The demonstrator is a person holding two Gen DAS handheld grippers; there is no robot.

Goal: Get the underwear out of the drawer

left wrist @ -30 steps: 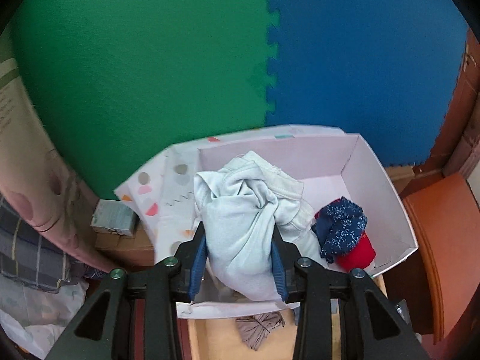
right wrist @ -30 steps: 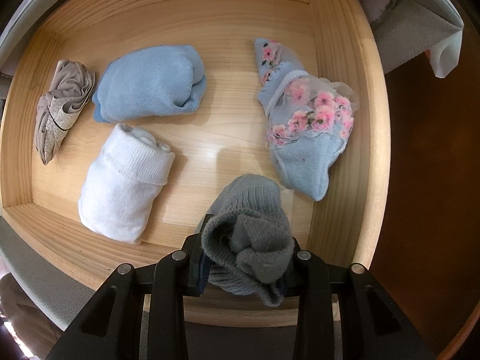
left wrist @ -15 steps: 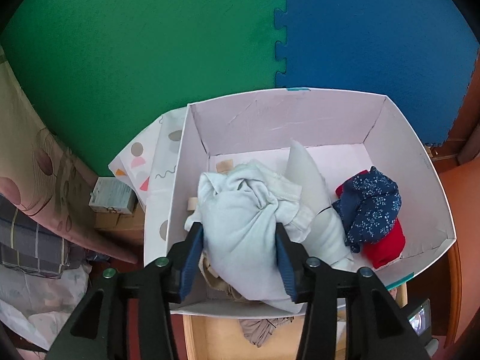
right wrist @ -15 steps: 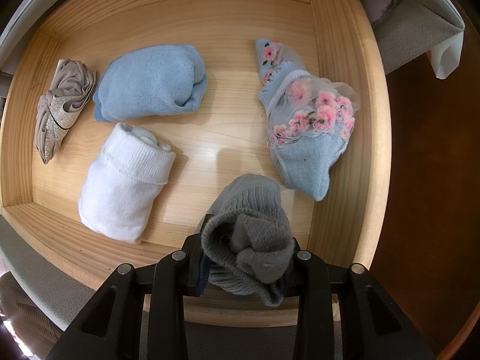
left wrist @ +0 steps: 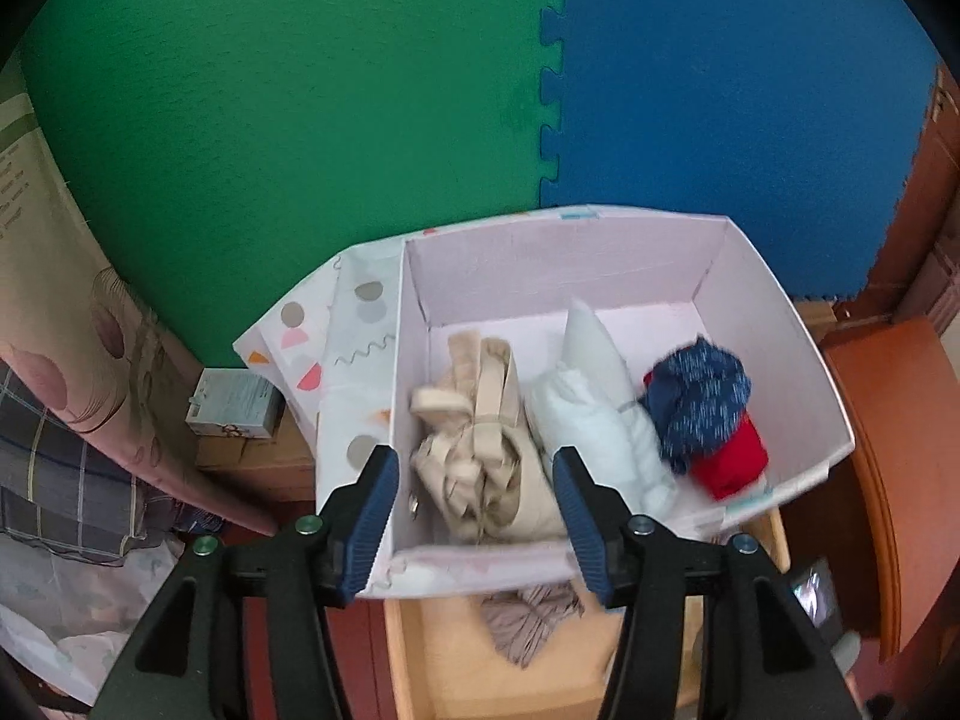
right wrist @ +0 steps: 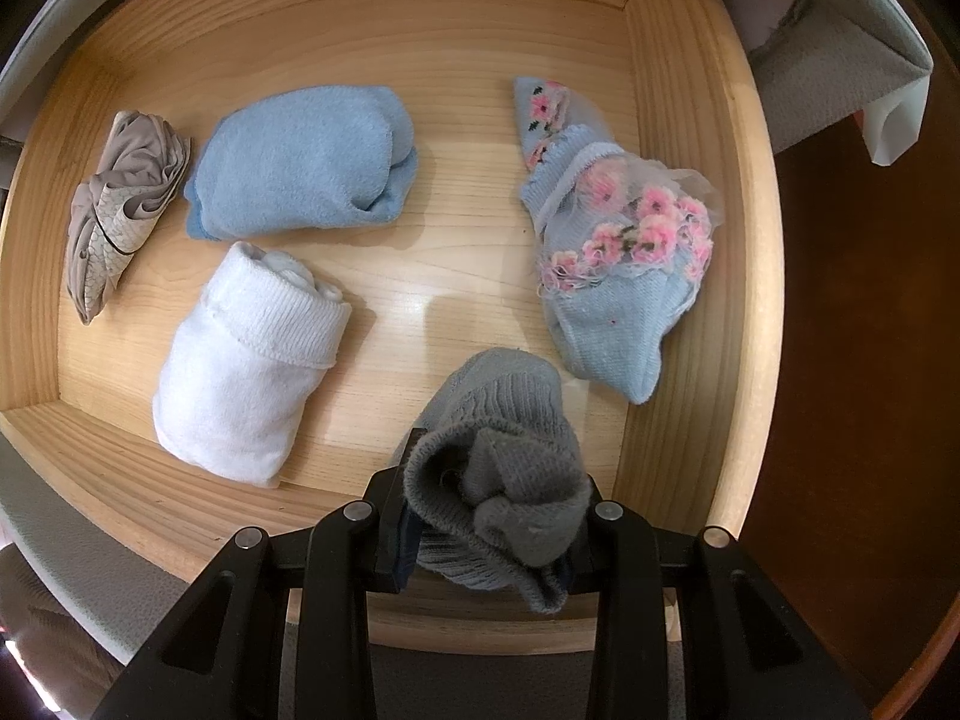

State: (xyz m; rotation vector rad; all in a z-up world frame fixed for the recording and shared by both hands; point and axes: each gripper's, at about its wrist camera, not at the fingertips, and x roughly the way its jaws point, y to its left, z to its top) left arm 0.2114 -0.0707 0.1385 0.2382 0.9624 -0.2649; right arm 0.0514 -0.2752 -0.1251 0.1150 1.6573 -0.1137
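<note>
With the left gripper [left wrist: 474, 498] just opened and empty over the white box [left wrist: 600, 252], the right gripper [right wrist: 489, 516], clamped on the grey sock roll [right wrist: 498, 468], should lift straight clear of the wooden drawer [right wrist: 690, 240].

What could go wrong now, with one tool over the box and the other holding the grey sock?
1. The right tool grips only the bunched cuff of the grey sock; it may slip back into the drawer.
2. The left tool, open, straddles the near corner of the white box; pulling back could catch the wall or snag the beige garment.
</note>
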